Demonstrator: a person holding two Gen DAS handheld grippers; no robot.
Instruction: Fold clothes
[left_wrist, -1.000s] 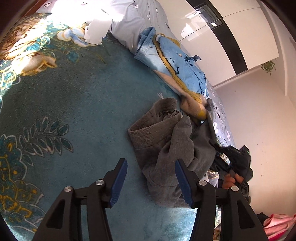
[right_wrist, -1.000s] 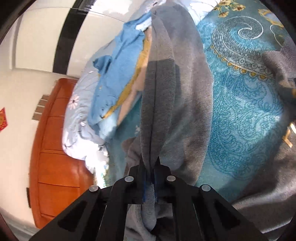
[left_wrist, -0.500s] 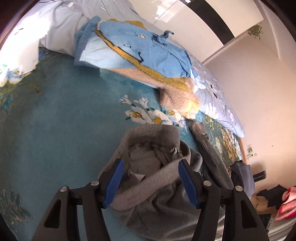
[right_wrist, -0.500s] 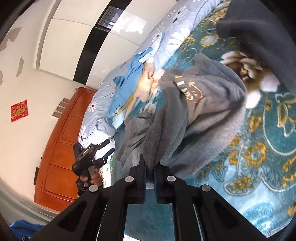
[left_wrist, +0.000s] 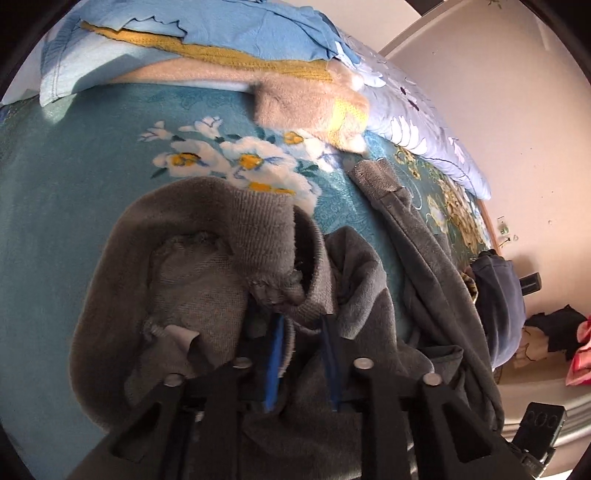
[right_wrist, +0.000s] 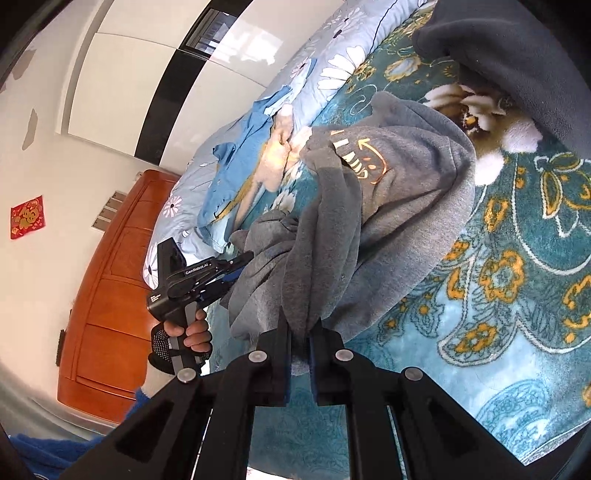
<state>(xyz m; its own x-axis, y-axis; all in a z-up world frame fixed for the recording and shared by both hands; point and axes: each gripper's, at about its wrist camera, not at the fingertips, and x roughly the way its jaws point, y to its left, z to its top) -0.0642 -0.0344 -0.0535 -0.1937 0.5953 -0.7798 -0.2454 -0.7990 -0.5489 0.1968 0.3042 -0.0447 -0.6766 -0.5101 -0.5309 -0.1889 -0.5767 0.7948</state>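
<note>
Bunched on the teal floral blanket (right_wrist: 517, 288) at centre, grey sweatshirt (right_wrist: 406, 192) mid-gather: right hand-held gripper (right_wrist: 300, 354) clamped on a fold at 6 o'clock, left hand-held gripper (left_wrist: 301, 354) narrowed around the ribbed hem (left_wrist: 258, 229); next, probably spreading flat.

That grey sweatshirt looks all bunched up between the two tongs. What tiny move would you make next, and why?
Probably draw the two tongs apart to stretch the grey sweatshirt flat. The right tongs pinch one fold; the left tongs have narrowed around its ribbed hem, and the cloth between them hangs crumpled on the teal blanket.
</note>
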